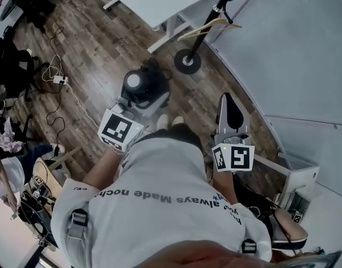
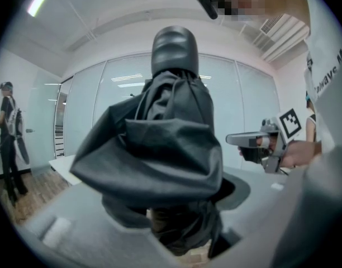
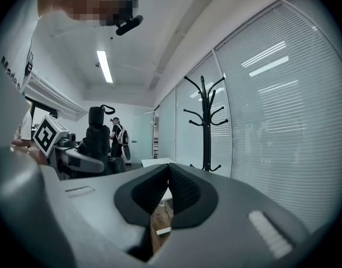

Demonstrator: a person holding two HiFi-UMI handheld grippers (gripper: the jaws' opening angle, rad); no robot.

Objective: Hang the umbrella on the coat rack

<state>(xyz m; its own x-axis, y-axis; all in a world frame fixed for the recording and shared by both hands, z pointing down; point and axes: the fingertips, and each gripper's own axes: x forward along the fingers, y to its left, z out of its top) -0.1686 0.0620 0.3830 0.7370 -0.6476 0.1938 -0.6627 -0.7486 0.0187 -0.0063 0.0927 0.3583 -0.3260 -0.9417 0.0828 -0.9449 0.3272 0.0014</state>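
Note:
A folded black umbrella (image 1: 140, 88) stands upright in my left gripper (image 1: 138, 102), its rounded handle end on top. In the left gripper view the umbrella (image 2: 165, 149) fills the middle, its bunched fabric pressed between the jaws. My right gripper (image 1: 229, 108) is level beside it, jaws together with nothing in them; it also shows at the right of the left gripper view (image 2: 243, 140). The black coat rack (image 1: 207, 29) stands ahead on a round base (image 1: 187, 61), with a wooden hanger (image 1: 210, 25) on it. In the right gripper view the coat rack (image 3: 206, 121) rises beyond the fingertips.
A white table (image 1: 160, 4) stands behind the rack, and a glass wall with blinds (image 3: 271, 110) runs along the right. Cables and a power strip (image 1: 59, 80) lie on the wooden floor at left. A person (image 2: 8, 138) stands far left. A low white frame (image 1: 294, 175) sits at right.

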